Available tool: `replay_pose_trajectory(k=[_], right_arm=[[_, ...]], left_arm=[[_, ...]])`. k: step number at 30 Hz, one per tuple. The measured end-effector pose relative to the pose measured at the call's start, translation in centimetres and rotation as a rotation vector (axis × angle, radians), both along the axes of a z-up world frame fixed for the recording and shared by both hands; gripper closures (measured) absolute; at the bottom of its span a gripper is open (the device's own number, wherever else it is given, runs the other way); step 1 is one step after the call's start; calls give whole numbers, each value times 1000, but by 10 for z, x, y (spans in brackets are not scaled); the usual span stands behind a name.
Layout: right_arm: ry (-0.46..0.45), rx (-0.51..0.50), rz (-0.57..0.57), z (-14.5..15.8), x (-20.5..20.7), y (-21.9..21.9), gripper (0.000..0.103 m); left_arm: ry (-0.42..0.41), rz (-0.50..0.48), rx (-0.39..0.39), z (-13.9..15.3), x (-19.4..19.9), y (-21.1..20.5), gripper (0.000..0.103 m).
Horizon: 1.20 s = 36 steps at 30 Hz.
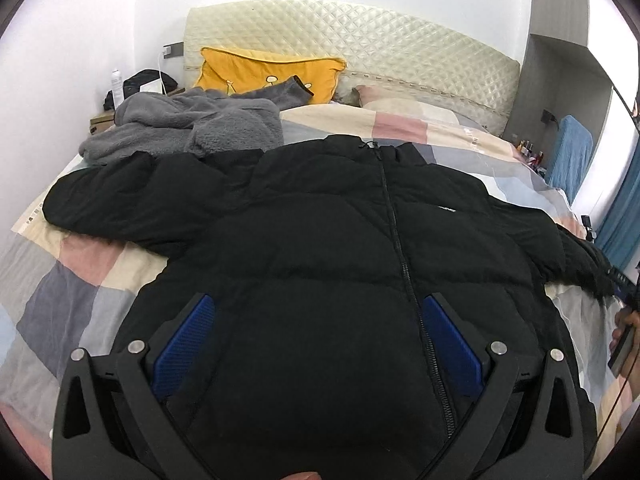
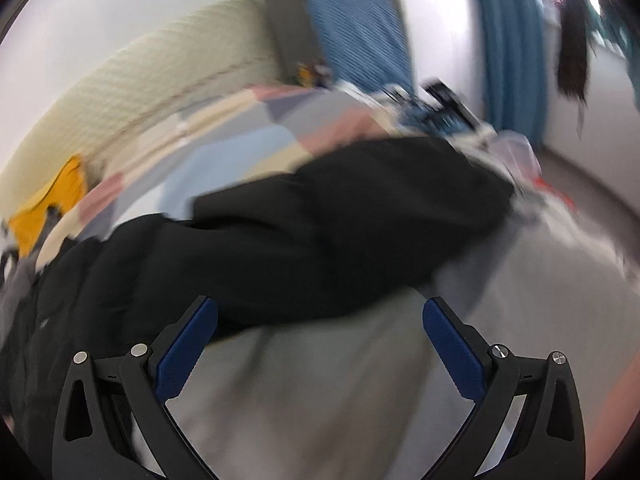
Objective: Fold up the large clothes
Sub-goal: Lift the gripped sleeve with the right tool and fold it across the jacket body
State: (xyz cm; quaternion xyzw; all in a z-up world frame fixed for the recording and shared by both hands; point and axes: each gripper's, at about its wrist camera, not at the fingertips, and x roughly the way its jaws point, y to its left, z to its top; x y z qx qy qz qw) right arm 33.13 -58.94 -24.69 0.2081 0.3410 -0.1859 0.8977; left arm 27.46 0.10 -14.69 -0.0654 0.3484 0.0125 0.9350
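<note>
Both claws are spread wide and hold nothing: the left gripper [image 1: 318,320] hangs over the hem of the black puffy zip-front jacket [image 1: 328,240], which lies face up with sleeves out across the pastel patchwork bedcover [image 1: 80,264]. The right gripper [image 2: 320,324], blurred, points at the jacket's far sleeve [image 2: 360,208] near the bed edge. That slick padding may slip from a shallow pinch, and the sleeve could slide off. A grey fleece garment [image 1: 180,128] touching the other sleeve might get dragged along.

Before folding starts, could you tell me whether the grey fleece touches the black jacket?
Touching: the left wrist view shows the grey fleece lying over the black jacket sleeve.
</note>
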Motion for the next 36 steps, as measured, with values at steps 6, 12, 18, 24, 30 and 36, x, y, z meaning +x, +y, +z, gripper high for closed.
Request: replay_pose_trajectory(k=[6,12,18,24,30,36], right_arm=[[-8,152,-117,-29,-8,-43,3],[-130,244,-190,-34,-9,-69,12],[-238,341,-210,-44,6,-92,12],[-434,438,-200,-44,17,-112,23],[-423,308,-155,-20,35,-110,84],[-481,170,-166,41,20,-100,96]], left_arm=[[31,3,1,-9,6,0,0],[36,8,-18,-10,9,2,0],[44,8,-30,-12,13,1,0],[33,12,-37,-17,18,1,0],[55,31,-14,-24,27,-1,0],[42,42,26,-21,26,-1,0]])
